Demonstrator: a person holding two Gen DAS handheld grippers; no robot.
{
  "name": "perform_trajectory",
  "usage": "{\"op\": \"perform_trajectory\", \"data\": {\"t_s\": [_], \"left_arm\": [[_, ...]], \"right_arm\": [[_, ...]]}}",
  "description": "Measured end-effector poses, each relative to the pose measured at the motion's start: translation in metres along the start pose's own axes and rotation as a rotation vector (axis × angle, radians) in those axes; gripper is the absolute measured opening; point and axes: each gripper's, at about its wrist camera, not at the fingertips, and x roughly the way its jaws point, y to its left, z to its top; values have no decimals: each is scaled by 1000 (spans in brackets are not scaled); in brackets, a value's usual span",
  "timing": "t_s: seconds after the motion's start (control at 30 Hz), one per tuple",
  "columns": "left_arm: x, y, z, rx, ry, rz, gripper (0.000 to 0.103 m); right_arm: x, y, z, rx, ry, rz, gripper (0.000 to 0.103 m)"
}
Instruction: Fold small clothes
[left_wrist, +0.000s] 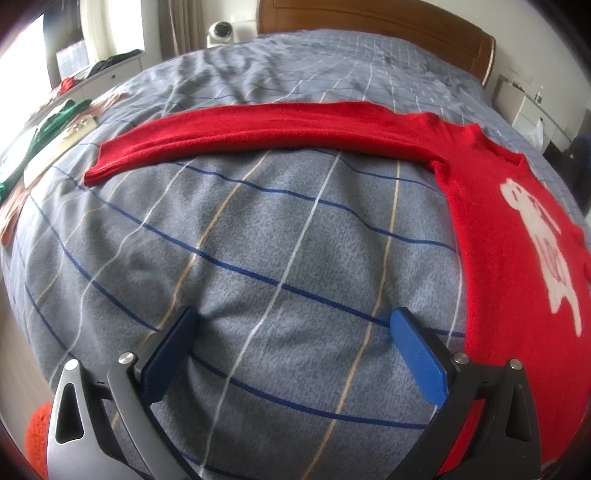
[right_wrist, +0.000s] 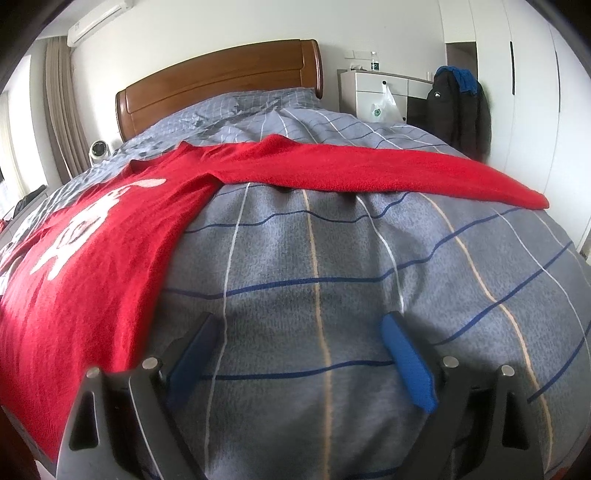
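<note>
The red sweater (white animal on its front) lies flat on the checked bed, sleeves outstretched. Left claw and right claw gape wide, empty.

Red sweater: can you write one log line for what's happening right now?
red sweater: flat on bed, sleeves spread, unfolded | left gripper: open, empty | right gripper: open, empty

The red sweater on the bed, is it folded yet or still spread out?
Spread out, not folded. The red sweater lies flat on the checked duvet, its white design facing up, both sleeves stretched straight out sideways.
</note>
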Motion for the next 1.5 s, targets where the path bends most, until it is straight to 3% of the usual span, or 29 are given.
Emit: {"op": "perform_trajectory", "data": {"t_s": [1.03, 1.4, 1.5], "left_arm": [[3, -7, -2, 69, -16, 36, 103], [-2, -17, -12, 99, -95, 97, 103], [-3, -10, -7, 73, -75, 56, 102]], "right_arm": [[1, 2, -2, -2, -13, -14, 91], [-2, 0, -5, 0, -31, -6, 92], [-3, -1, -6, -2, -37, 0, 92]]}}
